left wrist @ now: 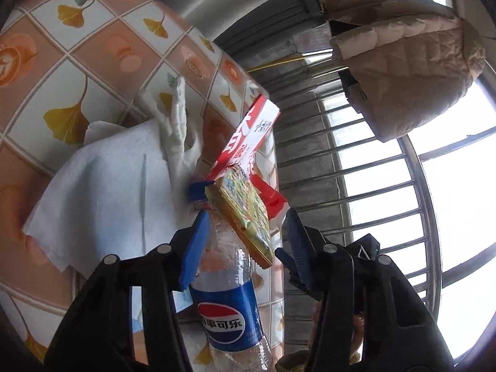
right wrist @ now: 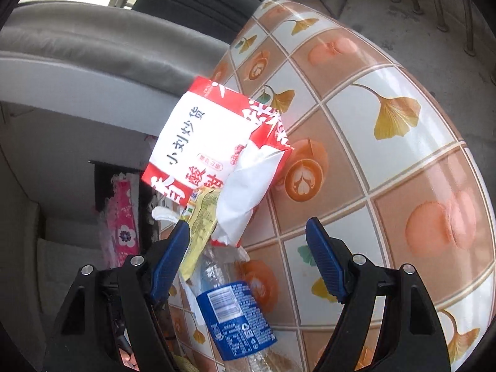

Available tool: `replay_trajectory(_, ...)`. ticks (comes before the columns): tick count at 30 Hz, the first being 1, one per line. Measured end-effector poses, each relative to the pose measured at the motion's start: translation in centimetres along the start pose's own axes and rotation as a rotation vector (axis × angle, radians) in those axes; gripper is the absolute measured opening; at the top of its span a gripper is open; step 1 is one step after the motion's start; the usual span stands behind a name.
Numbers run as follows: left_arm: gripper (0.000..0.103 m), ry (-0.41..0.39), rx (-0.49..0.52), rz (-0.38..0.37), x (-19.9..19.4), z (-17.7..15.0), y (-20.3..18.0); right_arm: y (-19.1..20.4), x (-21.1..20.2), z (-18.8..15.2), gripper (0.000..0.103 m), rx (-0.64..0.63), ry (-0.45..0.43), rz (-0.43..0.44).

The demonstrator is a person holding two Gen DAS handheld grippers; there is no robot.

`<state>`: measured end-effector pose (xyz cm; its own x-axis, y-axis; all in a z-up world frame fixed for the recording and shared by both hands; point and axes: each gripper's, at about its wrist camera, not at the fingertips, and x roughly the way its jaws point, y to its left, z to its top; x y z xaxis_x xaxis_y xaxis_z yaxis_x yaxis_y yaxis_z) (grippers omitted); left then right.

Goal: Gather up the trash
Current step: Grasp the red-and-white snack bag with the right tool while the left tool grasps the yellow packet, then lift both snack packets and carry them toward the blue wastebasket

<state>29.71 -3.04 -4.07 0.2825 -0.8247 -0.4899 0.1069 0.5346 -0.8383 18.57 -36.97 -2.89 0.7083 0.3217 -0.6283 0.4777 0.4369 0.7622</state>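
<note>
**Left and right wrist views: litter heaped at the counter's edge.** Your left claw (left wrist: 246, 232) stands half-open astride the neck of an empty cola bottle (left wrist: 229, 310). One blue pad lies against the clear plastic; the other pad is apart from it, so nothing is gripped yet. The bottle lies on the patterned counter (left wrist: 77, 62) and runs from between the fingers back beneath the claw.

Draped over the bottle's neck, just ahead of the fingertips, is a yellow snack packet (left wrist: 245, 217). A torn red-and-white bag (left wrist: 251, 133) lies further ahead. A white tissue (left wrist: 102, 186) spreads out beside the touching pad.

Your right claw (right wrist: 248, 226) is wide and holds nothing. The same bottle passes below its gap.

Expect the bottle to be light, thin-walled and slick, and it will probably dent or squirt out under a hard squeeze. Take it at the stiffer neck or across the labelled waist. The packets are limp and crinkly, so pinch a flat edge. The tissue is soft, so gather a fold.
</note>
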Motion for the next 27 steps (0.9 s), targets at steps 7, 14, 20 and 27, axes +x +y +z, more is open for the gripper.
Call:
replay_trajectory(7, 0.035, 0.016, -0.055, 0.012, 2.2, 0.7, 0.8, -0.6, 1.9, 1.4, 0.071, 0.052, 0.019, 0.015)
replay_trajectory(14, 0.028, 0.028, -0.096, 0.023, 3.3, 1.0, 1.6, -1.4, 3.3, 2.0, 0.063, 0.096, 0.048, 0.044)
replay_trajectory(20, 0.028, 0.034, -0.140, 0.026, 3.6, 1.0, 2.0, -2.0, 4.3, 2.0, 0.052, 0.114, 0.077, 0.055)
replay_trajectory(27, 0.028, 0.028, -0.128, 0.028, 4.3, 1.2, 1.5, -2.4, 4.8, 2.0, 0.039, 0.120, 0.092, 0.063)
